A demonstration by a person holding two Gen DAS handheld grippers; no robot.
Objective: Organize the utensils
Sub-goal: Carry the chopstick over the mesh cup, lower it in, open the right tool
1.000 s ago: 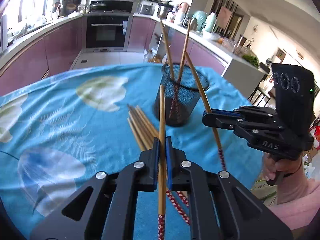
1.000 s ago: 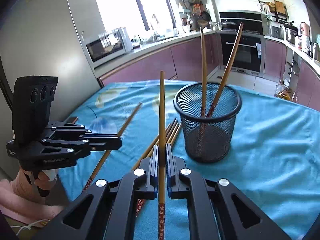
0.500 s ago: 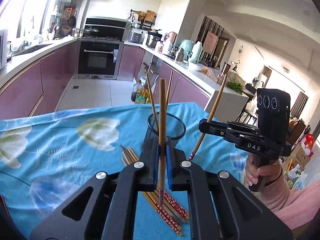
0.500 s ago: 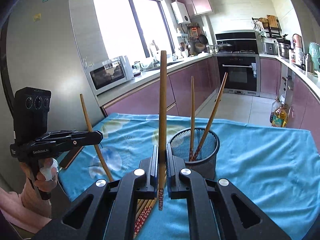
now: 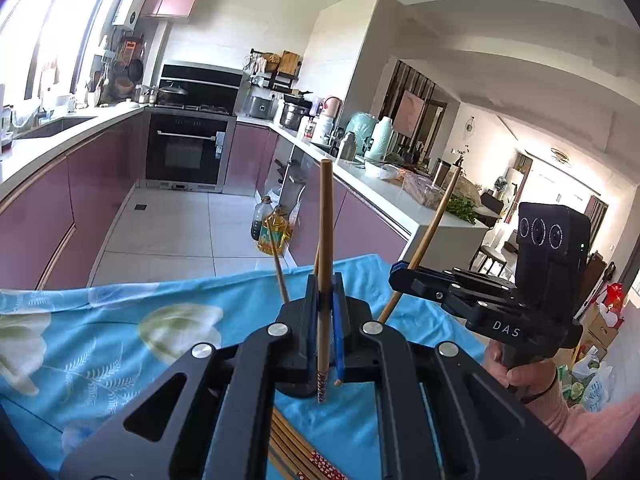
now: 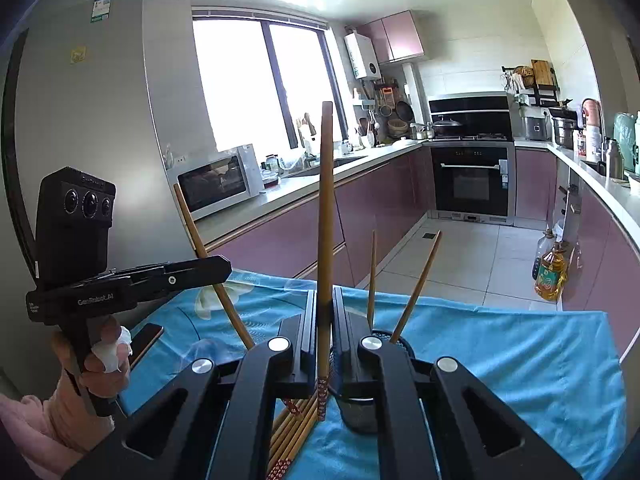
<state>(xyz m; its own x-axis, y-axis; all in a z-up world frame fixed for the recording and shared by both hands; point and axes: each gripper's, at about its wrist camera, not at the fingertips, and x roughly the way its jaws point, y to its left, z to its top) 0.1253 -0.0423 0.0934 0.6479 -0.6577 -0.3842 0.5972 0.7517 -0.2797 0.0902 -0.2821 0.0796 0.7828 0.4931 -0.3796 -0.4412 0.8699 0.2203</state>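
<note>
Left wrist view: the left gripper (image 5: 323,308) is clamped on one wooden chopstick (image 5: 325,240), held nearly upright with its red patterned tip hanging just below the blue pads. To its right the right gripper (image 5: 394,274), gripped by a hand (image 5: 520,376) in a pink sleeve, pinches a second chopstick (image 5: 434,224) that leans to the right. A bundle of loose chopsticks (image 5: 292,448) lies on the blue flowered tablecloth (image 5: 100,340) beneath.

Right wrist view shows more: the black wire-mesh holder (image 6: 360,408) sits just behind the right gripper's fingers with two thin chopsticks (image 6: 416,288) slanting out of it, and a dark flat phone (image 6: 146,340) rests near the cloth's left edge. Both held sticks are smooth, round, pale brown wood.
</note>
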